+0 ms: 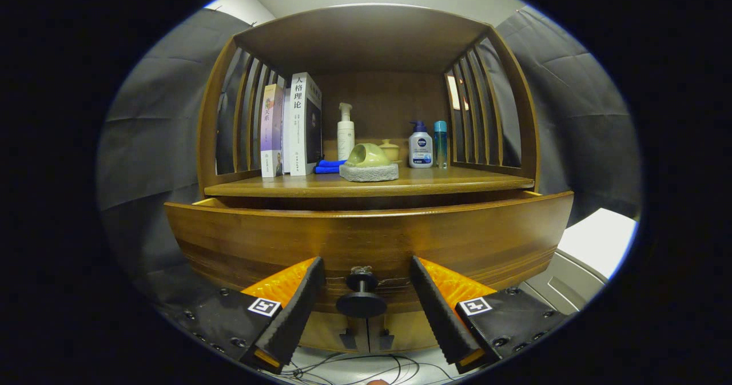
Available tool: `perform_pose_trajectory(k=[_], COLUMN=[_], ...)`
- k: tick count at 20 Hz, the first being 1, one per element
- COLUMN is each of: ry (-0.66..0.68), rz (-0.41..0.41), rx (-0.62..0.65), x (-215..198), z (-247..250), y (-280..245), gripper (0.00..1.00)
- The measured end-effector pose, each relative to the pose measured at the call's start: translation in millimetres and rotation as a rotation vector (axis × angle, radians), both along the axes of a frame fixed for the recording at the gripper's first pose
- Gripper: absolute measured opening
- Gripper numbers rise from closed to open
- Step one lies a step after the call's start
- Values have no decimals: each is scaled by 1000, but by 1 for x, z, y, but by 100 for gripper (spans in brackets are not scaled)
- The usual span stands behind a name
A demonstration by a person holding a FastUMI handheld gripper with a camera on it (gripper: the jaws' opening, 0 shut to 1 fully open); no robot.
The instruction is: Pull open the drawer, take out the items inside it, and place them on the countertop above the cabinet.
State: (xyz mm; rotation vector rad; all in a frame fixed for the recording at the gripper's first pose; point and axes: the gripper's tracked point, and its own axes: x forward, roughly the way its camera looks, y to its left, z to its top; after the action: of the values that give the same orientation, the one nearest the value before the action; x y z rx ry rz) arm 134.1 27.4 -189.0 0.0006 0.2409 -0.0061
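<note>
The gripper [366, 302] stood wide open, holding nothing, its fingers either side of the drawer [366, 242] knob [361, 296] without touching it. The drawer looked barely pulled out; its contents were hidden, so emptying remained.

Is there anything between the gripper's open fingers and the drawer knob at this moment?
Nothing visible. The gripper is open, and the drawer knob sits in the gap between its fingers, untouched by either. The drawer front lies just behind the knob.
</note>
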Motion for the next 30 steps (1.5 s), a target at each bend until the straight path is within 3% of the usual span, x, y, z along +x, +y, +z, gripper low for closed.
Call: perform_pose_trajectory(k=[19, 26, 30], ry=[-33, -35, -86], rz=[-11, 11, 48], rx=[-5, -67, -58], x=[68, 67, 48], z=[-7, -9, 34], y=[-2, 1, 9], gripper=[98, 98, 97])
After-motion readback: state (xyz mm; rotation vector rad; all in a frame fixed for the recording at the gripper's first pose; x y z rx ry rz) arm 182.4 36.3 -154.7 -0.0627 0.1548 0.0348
